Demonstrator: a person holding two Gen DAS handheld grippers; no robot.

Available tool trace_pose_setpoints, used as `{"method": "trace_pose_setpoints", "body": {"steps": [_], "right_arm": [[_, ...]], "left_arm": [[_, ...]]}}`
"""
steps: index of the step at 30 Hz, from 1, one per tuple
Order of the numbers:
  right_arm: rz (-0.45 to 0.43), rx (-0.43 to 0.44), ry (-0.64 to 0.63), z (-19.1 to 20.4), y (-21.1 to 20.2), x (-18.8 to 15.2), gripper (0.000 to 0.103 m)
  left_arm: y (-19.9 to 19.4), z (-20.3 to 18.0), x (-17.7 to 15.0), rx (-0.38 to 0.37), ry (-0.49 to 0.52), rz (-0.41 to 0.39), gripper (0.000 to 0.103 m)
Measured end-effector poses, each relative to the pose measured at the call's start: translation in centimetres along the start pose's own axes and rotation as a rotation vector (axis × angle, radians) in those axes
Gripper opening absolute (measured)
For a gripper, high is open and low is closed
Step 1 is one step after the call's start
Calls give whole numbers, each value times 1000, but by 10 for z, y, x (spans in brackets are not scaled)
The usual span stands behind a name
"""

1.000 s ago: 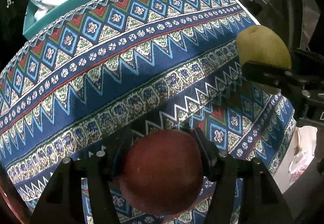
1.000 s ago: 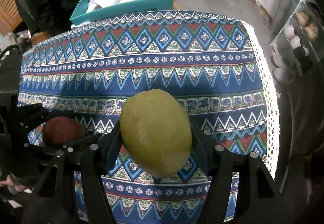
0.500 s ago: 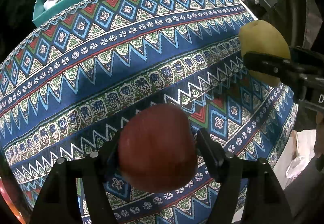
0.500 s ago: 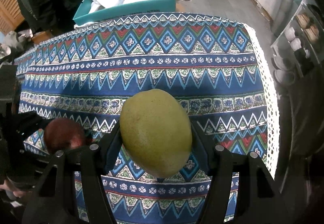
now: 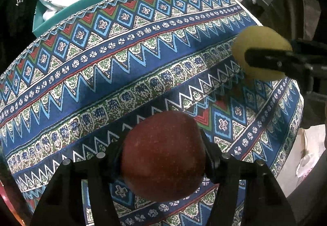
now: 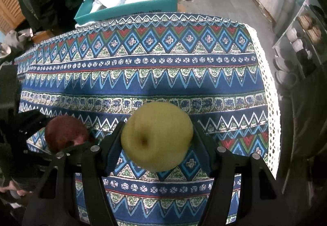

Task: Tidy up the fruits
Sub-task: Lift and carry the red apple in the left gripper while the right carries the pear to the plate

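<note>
While we hold both fruits above table (image 6: 143, 87) near edge: left gripper (image 5: 163, 156) clamps red apple (image 5: 163, 154); right gripper (image 6: 157, 138) clamps green fruit (image 6: 157, 138), dimple end toward camera. 2 fruits near each other, apple left.

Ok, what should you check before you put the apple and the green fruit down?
1. Left gripper shut on apple: ok.
2. Right gripper holding green fruit: not ok; the fruit is blurred and seems to be turning in the jaws.
3. Bare cloth ahead of both fruits: ok.
4. Grippers apart from each other: ok.
5. Bowl or basket for fruit: cannot tell; none in view.
</note>
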State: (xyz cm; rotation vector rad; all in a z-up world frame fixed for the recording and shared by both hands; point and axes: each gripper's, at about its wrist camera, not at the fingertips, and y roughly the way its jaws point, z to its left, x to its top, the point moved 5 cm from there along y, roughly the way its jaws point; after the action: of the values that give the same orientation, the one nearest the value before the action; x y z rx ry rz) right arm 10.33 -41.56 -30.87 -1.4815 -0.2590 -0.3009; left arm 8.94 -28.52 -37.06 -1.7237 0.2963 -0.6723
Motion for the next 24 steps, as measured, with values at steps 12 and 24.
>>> {"method": "trace_pose_setpoints", "body": {"steps": [12, 24], "right_arm": [[-24, 16, -49, 22, -7, 5, 63], [-81, 49, -110, 62, -32, 20, 63]], "left_arm": [[-42, 12, 13, 26, -27, -64, 64], [-96, 40, 6, 82, -70, -148, 64]]}}
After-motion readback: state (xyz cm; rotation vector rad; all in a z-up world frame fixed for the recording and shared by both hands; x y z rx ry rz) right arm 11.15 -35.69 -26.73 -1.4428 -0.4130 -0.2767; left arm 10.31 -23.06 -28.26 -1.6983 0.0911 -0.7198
